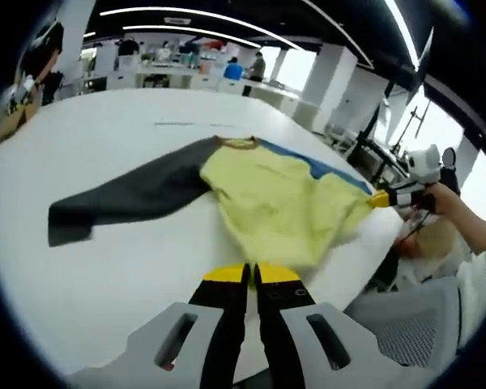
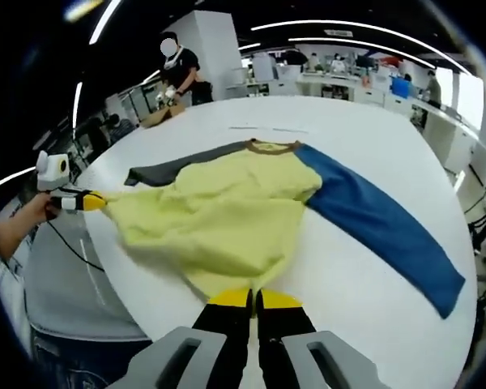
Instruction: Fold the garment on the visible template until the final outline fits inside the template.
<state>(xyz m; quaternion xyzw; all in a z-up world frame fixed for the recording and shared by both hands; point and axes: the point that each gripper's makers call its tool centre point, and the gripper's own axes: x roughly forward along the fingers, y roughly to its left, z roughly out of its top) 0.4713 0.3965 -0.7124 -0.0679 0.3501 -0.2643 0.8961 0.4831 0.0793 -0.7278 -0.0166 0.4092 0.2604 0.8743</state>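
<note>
Garment (image 1: pixel 275 203): a long-sleeved shirt with a yellow body, lying spread on the white table (image 1: pixel 130 138); in the right gripper view it (image 2: pixel 219 215) sits across the table's middle, its hem pulled toward the near edge and rumpled
Grey sleeve (image 1: pixel 130 194): stretched flat away from the body in the left gripper view; in the right gripper view it (image 2: pixel 170 170) is a thin dark strip behind the yellow cloth
Blue sleeve (image 2: pixel 381 219): laid out straight and flat, running toward the table edge; in the left gripper view just a blue band (image 1: pixel 324 166) beyond the yellow body
Collar (image 2: pixel 271 147): brown ribbed neckline, on the far side of the shirt
Left gripper (image 1: pixel 251 273): jaws pressed together on the yellow hem at the table's near edge (yellow tips touching the cloth); seen from the right gripper view (image 2: pixel 93 201) it grips one hem corner, held by a hand (image 2: pixel 32 212)
Right gripper (image 2: pixel 254 299): jaws closed with the hem between their yellow tips; in the left gripper view (image 1: pixel 385 198) it pinches the other corner of the hem, cloth drawn out to a point
Template: no outline can be made out on the table
Background: open workroom with benches; a person (image 2: pixel 182 65) standing beyond the table
</note>
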